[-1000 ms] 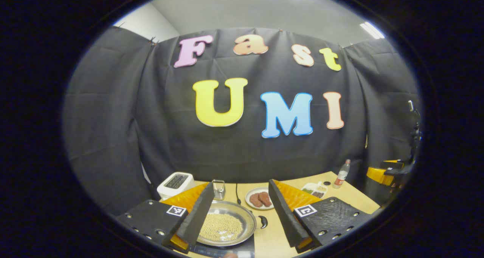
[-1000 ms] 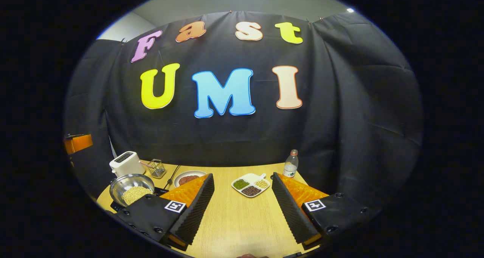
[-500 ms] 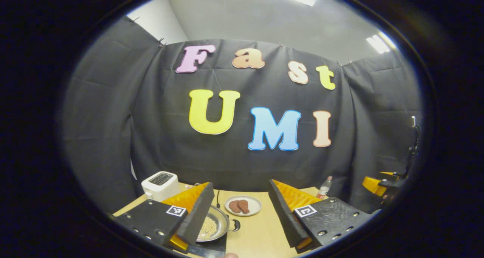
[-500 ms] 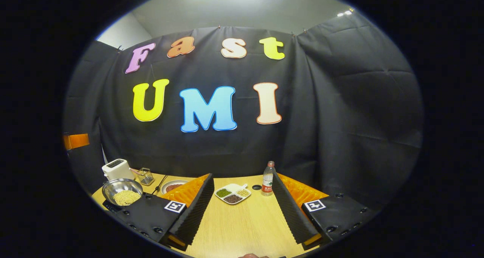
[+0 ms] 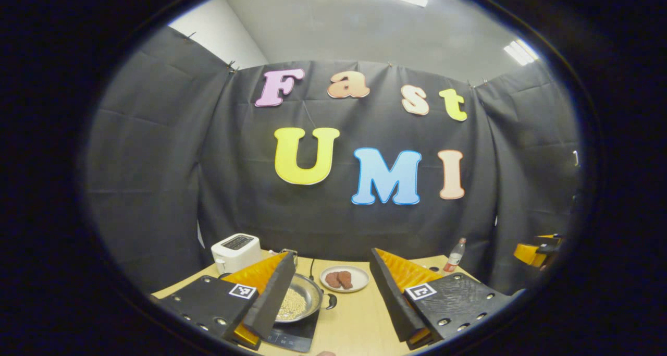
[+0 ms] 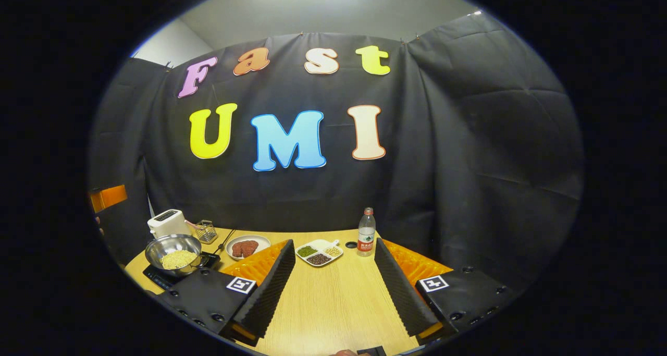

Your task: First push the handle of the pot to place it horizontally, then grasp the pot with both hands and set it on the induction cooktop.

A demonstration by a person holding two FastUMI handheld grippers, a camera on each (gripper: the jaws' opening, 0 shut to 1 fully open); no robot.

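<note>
pot half hidden, cooktop cut off

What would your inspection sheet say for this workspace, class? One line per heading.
Surface: wooden table, bare in the middle.
Job's things: pot of grains sits on the induction cooktop.
Clutter: toaster, wire holder, meat plate, divided dish, bottle.
Grippers: left gripper and right gripper open, holding nothing.
Cables: dark cord behind the pot.
Surroundings: black cloth wall.
</note>
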